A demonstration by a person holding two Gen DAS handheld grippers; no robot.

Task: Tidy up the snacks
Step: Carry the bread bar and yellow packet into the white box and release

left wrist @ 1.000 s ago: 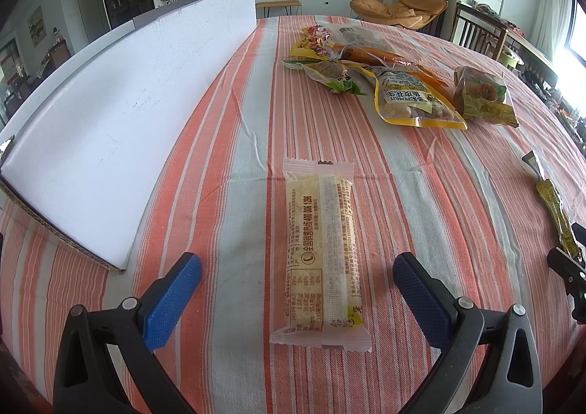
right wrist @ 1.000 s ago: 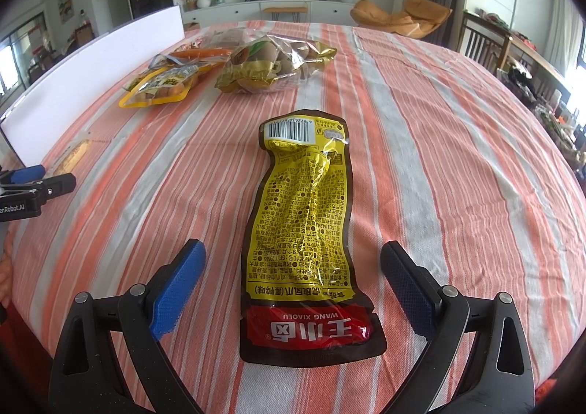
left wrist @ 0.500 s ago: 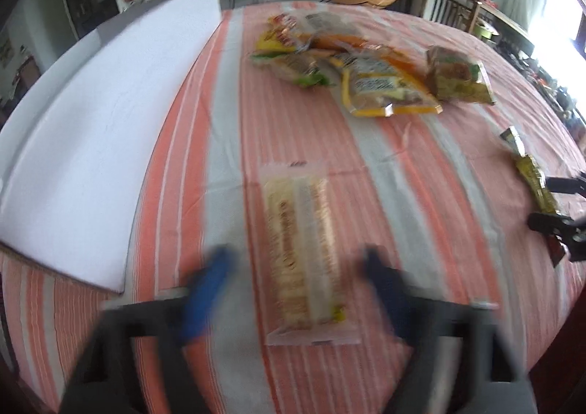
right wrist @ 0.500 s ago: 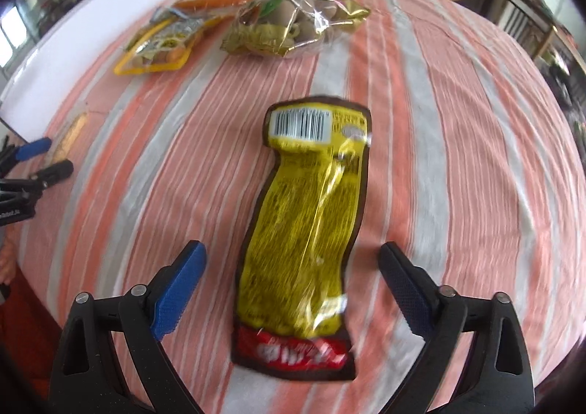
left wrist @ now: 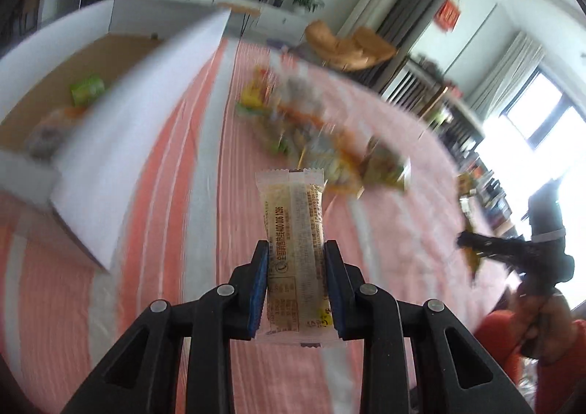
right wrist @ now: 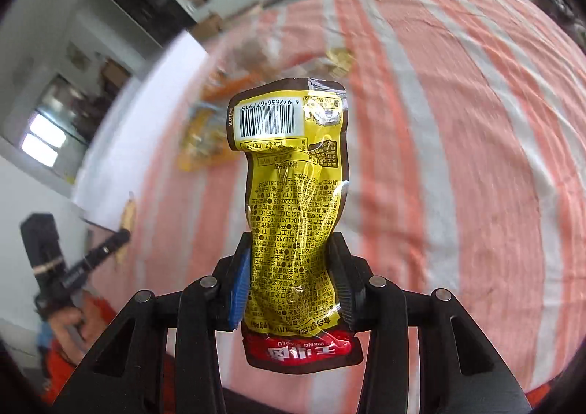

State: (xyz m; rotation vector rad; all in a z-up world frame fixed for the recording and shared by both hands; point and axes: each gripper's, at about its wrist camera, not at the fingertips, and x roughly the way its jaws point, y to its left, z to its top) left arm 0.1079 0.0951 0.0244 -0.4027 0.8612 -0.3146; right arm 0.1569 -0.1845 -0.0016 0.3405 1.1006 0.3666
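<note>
My left gripper (left wrist: pixel 296 260) is shut on a pale wrapped snack bar (left wrist: pixel 295 216) and holds it above the striped table. My right gripper (right wrist: pixel 291 260) is shut on a yellow and brown snack pouch (right wrist: pixel 293 201), also lifted off the table. The open cardboard box (left wrist: pixel 73 102) with white flaps lies to the left in the left wrist view, with a green packet (left wrist: pixel 87 88) and another snack inside. The right gripper with its pouch shows at the right edge of the left wrist view (left wrist: pixel 512 249). The left gripper shows at the lower left of the right wrist view (right wrist: pixel 73 267).
A blurred heap of several snack bags (left wrist: pixel 311 135) lies on the orange striped tablecloth (left wrist: pixel 175 194) beyond the bar. The box's white flap (right wrist: pixel 146 128) runs along the table's left side in the right wrist view. Chairs and a window stand beyond the table.
Both grippers have closed on their snacks and lifted them off the table. The left view has swung up so the inside of the box shows.
</note>
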